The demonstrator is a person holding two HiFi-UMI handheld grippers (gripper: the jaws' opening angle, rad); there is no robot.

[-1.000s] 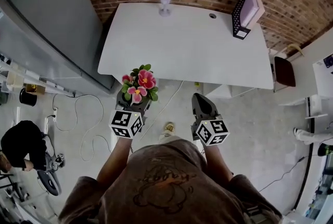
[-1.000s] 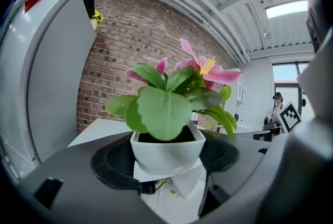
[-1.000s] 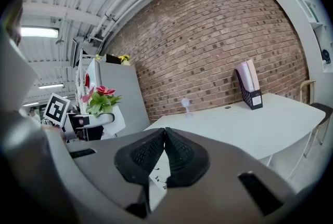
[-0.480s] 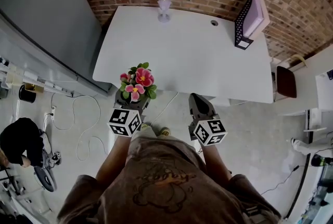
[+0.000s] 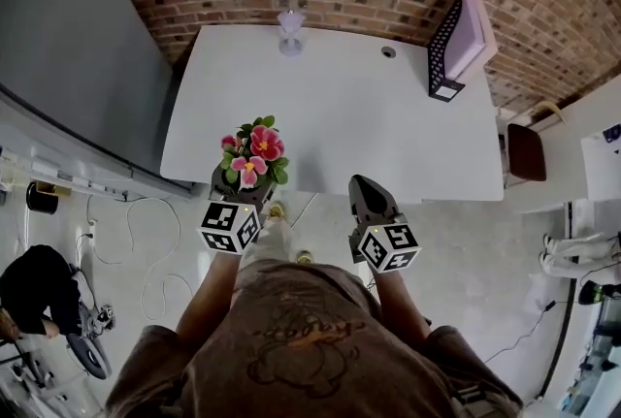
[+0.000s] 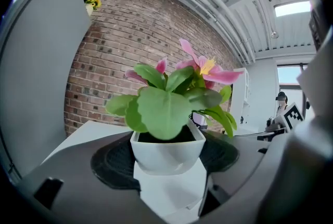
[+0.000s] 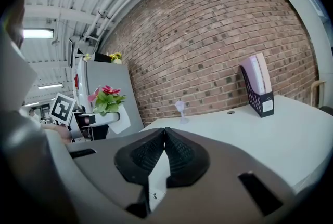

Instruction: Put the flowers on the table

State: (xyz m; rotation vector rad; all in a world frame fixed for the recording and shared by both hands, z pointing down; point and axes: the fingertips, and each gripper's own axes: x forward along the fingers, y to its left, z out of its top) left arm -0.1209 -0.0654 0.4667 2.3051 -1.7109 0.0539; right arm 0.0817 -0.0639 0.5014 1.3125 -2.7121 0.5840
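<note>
A small white pot of pink flowers (image 5: 252, 154) with green leaves is held in my left gripper (image 5: 240, 188), just over the near edge of the white table (image 5: 340, 106). In the left gripper view the white pot (image 6: 166, 151) sits between the two black pads, jaws shut on it, leaves and pink petals (image 6: 200, 69) above. My right gripper (image 5: 367, 197) hangs shut and empty below the table's near edge; in its own view its pads (image 7: 164, 153) meet. The flowers (image 7: 106, 99) show at its left.
A small clear glass vase (image 5: 289, 30) stands at the table's far edge by the brick wall. A black dotted file holder with a pink folder (image 5: 456, 43) stands at the far right corner. A cable hole (image 5: 388, 51) lies near it. Cables (image 5: 136, 232) trail on the floor left.
The person has stepped closer to the table. Both grippers moved forward, and the potted flowers now reach over the table's near edge instead of hanging over the floor.
</note>
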